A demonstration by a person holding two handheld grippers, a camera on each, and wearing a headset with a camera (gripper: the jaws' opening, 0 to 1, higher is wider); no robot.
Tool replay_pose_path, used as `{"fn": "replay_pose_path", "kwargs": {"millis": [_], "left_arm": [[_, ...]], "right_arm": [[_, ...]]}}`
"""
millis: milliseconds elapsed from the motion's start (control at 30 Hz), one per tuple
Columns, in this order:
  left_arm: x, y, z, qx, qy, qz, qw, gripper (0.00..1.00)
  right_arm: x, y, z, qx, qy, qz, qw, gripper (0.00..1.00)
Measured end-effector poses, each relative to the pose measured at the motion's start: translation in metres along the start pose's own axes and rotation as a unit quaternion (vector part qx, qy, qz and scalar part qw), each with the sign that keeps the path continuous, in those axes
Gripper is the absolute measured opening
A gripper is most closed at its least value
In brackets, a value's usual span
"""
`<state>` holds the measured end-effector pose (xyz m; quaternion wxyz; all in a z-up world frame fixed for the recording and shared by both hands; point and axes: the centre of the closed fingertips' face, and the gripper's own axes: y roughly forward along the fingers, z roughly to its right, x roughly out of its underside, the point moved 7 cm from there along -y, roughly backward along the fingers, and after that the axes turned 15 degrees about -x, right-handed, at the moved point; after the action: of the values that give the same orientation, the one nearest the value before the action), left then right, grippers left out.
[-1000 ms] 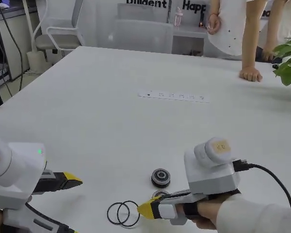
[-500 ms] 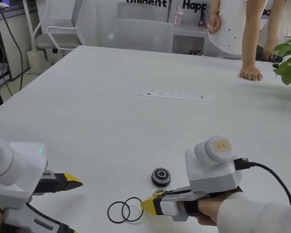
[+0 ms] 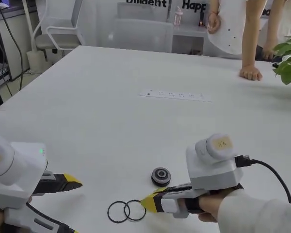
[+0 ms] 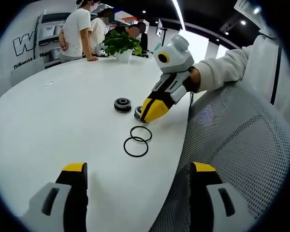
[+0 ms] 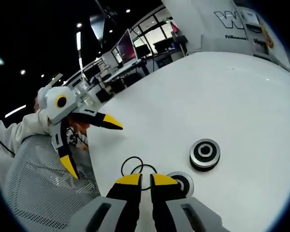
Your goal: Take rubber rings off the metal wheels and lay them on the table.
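1. Head view first: got a big white table (image 3: 136,121) with a black-rimmed metal wheel (image 3: 161,175) near the front edge.
2. Right gripper (image 3: 148,203) just in front of that wheel, jaws pinched nearly together on nothing.
3. Left gripper (image 4: 139,169) well left of it, jaws spread wide, empty.
4. Second wheel (image 5: 181,182) tucked beside the first.
5. Two rubber rings (image 3: 128,211) lying flat, overlapping, front-left of the wheel.

Bright, even overhead light; soft shadows on the table (image 3: 111,97); fisheye edges bend
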<state>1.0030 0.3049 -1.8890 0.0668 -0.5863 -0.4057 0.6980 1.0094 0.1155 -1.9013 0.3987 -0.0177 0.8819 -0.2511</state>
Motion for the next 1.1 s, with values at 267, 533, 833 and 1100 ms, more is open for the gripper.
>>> {"fn": "replay_pose_path", "kwargs": {"millis": [267,533,833,1100], "left_arm": [[0.000,0.000,0.000,0.001,-0.002,0.000,1.0000,0.85],[0.001,0.000,0.000,0.001,-0.002,-0.002,1.0000,0.85],[0.001,0.000,0.001,0.003,-0.002,-0.001,1.0000,0.85],[0.001,0.000,0.001,0.005,-0.002,-0.002,1.0000,0.85]], "right_arm": [[-0.002,-0.002,0.001,0.003,0.000,0.005,1.0000,0.04],[-0.006,-0.006,0.002,-0.003,0.006,0.018,0.9998,0.04],[-0.016,-0.018,0.007,-0.009,0.015,0.061,0.9980,0.05],[-0.023,-0.031,0.014,-0.001,0.017,0.099,0.9949,0.09]]}}
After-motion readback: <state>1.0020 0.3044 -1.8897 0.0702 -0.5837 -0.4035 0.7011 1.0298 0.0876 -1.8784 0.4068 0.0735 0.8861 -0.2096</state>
